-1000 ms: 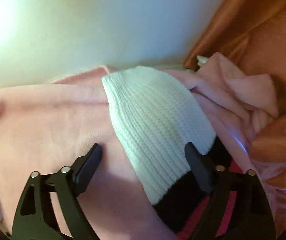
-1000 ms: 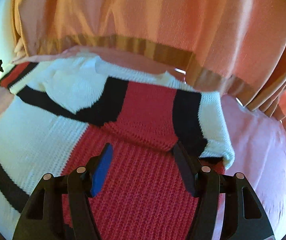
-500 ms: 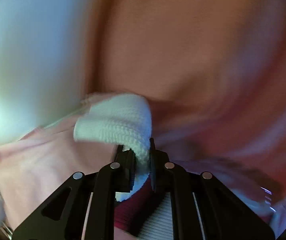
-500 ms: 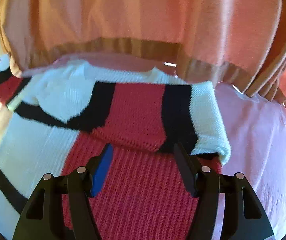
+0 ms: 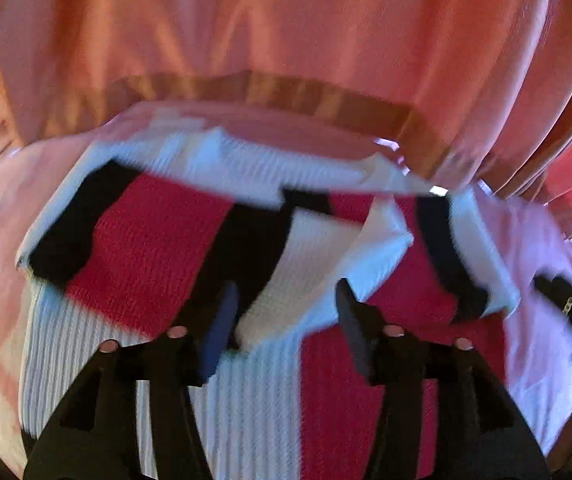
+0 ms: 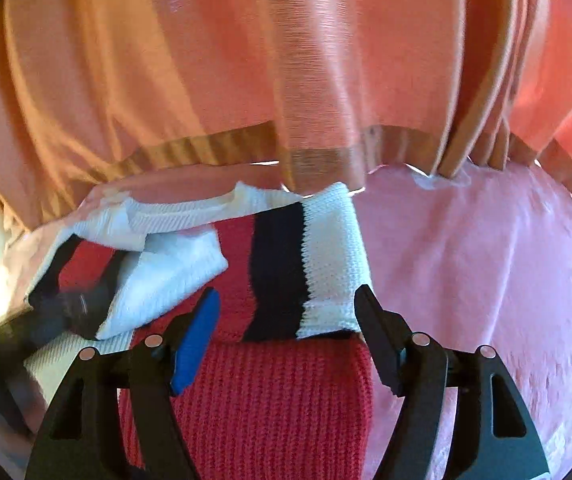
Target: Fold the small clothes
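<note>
A small knitted sweater [image 5: 154, 248] in red, black and white lies on a pink blanket [image 5: 545, 240]. Both sleeves are folded in over its body. My left gripper [image 5: 286, 312] is open and empty, just above the left sleeve's white cuff [image 5: 317, 264]. My right gripper [image 6: 286, 320] is open and empty over the red body [image 6: 278, 392], at the end of the folded right sleeve [image 6: 305, 264]. The left gripper also shows blurred in the right wrist view [image 6: 66, 312] at the far left.
An orange curtain [image 6: 286, 72] with a brown hem hangs close behind the sweater, touching the blanket's far edge. The pink blanket [image 6: 485, 280] spreads out to the right. The right gripper shows at the right edge of the left wrist view [image 5: 569, 312].
My left gripper had closed on the white cuff, carried the left sleeve over the body and has let it go, jaws now open. My right gripper stayed open and shifted right.
</note>
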A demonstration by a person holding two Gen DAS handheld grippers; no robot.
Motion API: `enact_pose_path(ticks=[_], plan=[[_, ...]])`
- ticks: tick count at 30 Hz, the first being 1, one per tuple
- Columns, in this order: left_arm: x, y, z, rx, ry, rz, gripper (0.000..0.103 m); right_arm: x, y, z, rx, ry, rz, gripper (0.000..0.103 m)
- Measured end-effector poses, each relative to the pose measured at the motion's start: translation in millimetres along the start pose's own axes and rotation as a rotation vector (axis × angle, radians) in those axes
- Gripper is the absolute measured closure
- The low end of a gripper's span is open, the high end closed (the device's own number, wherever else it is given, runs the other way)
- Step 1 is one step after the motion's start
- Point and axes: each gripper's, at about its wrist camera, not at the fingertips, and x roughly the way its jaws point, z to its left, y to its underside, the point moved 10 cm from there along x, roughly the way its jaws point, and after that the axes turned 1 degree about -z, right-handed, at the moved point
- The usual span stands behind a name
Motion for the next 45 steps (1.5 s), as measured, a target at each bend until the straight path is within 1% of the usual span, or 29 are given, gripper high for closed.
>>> enact_pose_path(ticks=[1, 3, 7, 10, 12, 13, 15, 18, 20, 21, 23, 24, 25, 26, 28, 29, 31, 32, 33, 34, 35, 36, 37, 38, 39, 40, 41, 42, 45], plan=[[-9.8, 8.1, 13.3, -0.006, -0.024, -0.012, 0.029, 1.8, 0.2, -0.1, 0.007, -0.009, 0.006, 0.034], [-28.0, 20.8, 41.8, -0.039, -0.093, -0.044, 0.016, 6.4, 2.8, 3.8, 0.017, -0.035, 0.027, 0.033], [-50.2, 17.5, 83.1, -0.144, -0.126, -0.058, 0.016, 24.6, 14.2, 27.4, 0.03, -0.113, 0.095, 0.032], [-52.1, 13.4, 101.5, -0.213, -0.086, -0.037, 0.016, 34.3, 22.9, 54.5, 0.071, -0.214, 0.161, 0.032], [-54.1, 9.6, 110.0, -0.228, -0.071, -0.035, 0.016, 36.1, 23.3, 74.0, 0.09, -0.278, 0.192, 0.032], [-54.9, 8.8, 113.1, -0.232, -0.071, -0.035, 0.016, 37.6, 21.4, 82.5, 0.092, -0.299, 0.203, 0.028], [-55.1, 5.5, 120.2, -0.245, -0.058, -0.041, 0.016, 43.3, 19.5, 90.4, 0.094, -0.294, 0.213, 0.022], [-53.7, 0.5, 130.4, -0.261, -0.047, -0.043, 0.016, 64.1, 20.7, 93.6, 0.096, -0.242, 0.244, 0.021], [-56.0, -3.3, 140.5, -0.267, -0.051, -0.049, 0.016, 78.8, 24.9, 94.5, 0.134, -0.24, 0.277, 0.022], [-57.3, -4.5, 145.7, -0.269, -0.057, -0.054, 0.016, 84.7, 25.6, 95.0, 0.154, -0.24, 0.29, 0.028], [-59.1, -7.0, 159.9, -0.279, -0.076, -0.065, 0.016, 92.9, 24.0, 97.9, 0.173, -0.254, 0.3, 0.072], [-58.6, -7.5, 167.3, -0.29, -0.085, -0.065, 0.016, 95.4, 23.1, 100.8, 0.167, -0.262, 0.317, 0.102], [-57.6, -7.6, 172.8, -0.305, -0.086, -0.061, 0.016, 94.2, 20.8, 101.9, 0.17, -0.27, 0.318, 0.102], [-56.7, -7.9, 177.9, -0.323, -0.082, -0.056, 0.016, 83.2, 9.2, 104.0, 0.175, -0.294, 0.279, 0.102], [-56.1, -9.6, 185.7, -0.362, -0.061, -0.051, 0.016, 50.3, -20.3, 111.0, 0.146, -0.351, 0.174, 0.102], [-56.4, -10.2, 188.0, -0.378, -0.051, -0.052, 0.016, 22.5, -39.8, 111.5, 0.127, -0.38, 0.097, 0.102], [-57.2, -11.4, 190.1, -0.391, -0.037, -0.054, 0.016, -10.3, -54.7, 96.8, 0.104, -0.38, 0.018, 0.102], [-56.9, -11.2, 190.4, -0.39, -0.038, -0.053, 0.016, -11.6, -52.5, 85.8, 0.081, -0.349, 0.015, 0.102], [-56.4, -11.1, 190.2, -0.388, -0.041, -0.053, 0.016, -5.1, -45.2, 74.1, 0.049, -0.301, 0.035, 0.101], [-55.1, -11.0, 189.1, -0.386, -0.042, -0.052, 0.016, 10.6, -29.8, 57.1, 0.035, -0.237, 0.093, 0.093], [-53.1, -10.6, 187.7, -0.385, -0.047, -0.048, 0.016, 21.2, -18.9, 46.8, 0.066, -0.212, 0.142, 0.092], [-51.3, -10.2, 185.6, -0.386, -0.048, -0.042, 0.016, 28.5, -8.4, 41.6, 0.114, -0.22, 0.185, 0.092], [-49.4, -10.8, 181.8, -0.388, -0.04, -0.038, 0.016, 33.9, 1.1, 43.3, 0.175, -0.262, 0.227, 0.091], [-48.9, -11.1, 179.3, -0.389, -0.035, -0.037, 0.016, 35.9, 3.7, 49.0, 0.194, -0.278, 0.241, 0.09], [-48.9, -11.9, 176.1, -0.387, -0.034, -0.039, 0.016, 38.4, 5.5, 59.8, 0.19, -0.282, 0.247, 0.072], [-49.4, -12.9, 172.9, -0.382, -0.034, -0.044, 0.016, 39.6, 3.5, 74.6, 0.171, -0.28, 0.239, 0.044], [-49.7, -13.3, 170.8, -0.378, -0.035, -0.047, 0.016, 39.4, 2.9, 87.3, 0.154, -0.273, 0.226, 0.033], [-49.7, -13.8, 167.8, -0.372, -0.034, -0.05, 0.016, 40.6, 2.3, 100.4, 0.129, -0.261, 0.219, 0.027], [-48.0, -15.1, 163.3, -0.35, -0.043, -0.053, 0.016, 57.2, 6.7, 142.5, 0.034, -0.203, 0.254, 0.027]])
